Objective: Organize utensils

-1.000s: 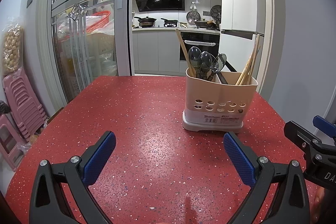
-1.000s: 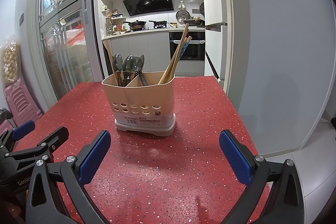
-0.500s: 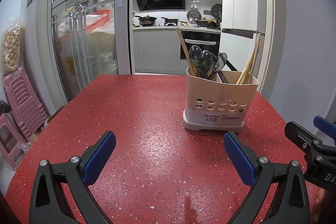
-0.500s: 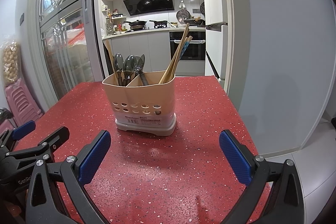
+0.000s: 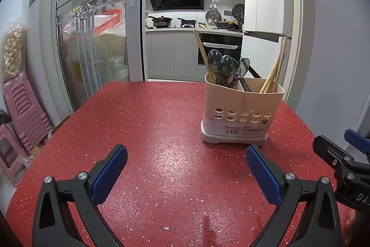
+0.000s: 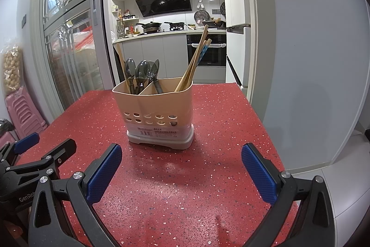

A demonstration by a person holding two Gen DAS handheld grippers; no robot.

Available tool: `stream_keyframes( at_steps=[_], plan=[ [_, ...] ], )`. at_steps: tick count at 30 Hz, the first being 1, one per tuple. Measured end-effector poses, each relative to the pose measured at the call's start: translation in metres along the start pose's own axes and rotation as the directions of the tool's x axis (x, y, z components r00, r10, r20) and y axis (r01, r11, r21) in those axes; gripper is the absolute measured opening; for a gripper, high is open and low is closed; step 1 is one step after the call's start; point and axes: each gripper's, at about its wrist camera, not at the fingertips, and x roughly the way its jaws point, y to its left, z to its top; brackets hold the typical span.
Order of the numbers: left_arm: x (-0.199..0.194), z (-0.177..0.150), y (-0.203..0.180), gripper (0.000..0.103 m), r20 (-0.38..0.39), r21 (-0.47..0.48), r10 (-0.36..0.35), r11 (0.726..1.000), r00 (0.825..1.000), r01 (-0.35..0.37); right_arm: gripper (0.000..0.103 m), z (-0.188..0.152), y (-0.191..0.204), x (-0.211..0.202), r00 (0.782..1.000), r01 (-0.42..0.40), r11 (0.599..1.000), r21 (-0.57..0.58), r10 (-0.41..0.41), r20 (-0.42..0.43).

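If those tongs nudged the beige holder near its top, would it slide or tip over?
The holder probably slides at first: its base flares wider than its walls. A push near the rim could still tip it, since it stands tall and the chopsticks and spoons rise well above it. It looks like thin plastic, so likely light and easily shoved across the red table.

Holder [image 5: 242, 108] only obstacle (tabletop [image 5: 150, 131]).
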Motion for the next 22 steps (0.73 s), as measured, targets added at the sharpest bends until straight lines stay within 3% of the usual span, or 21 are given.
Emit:
stream_keyframes(
  at_steps=[22],
  plan=[
    [-0.0025, -0.0001, 0.0001, 0.103, 0.007, 0.007, -0.012, 1.000, 1.000, 0.012, 0.103, -0.0007, -0.0006, 0.0011, 1.000, -0.001, 1.000, 0.001, 0.001, 0.000]
  ],
)
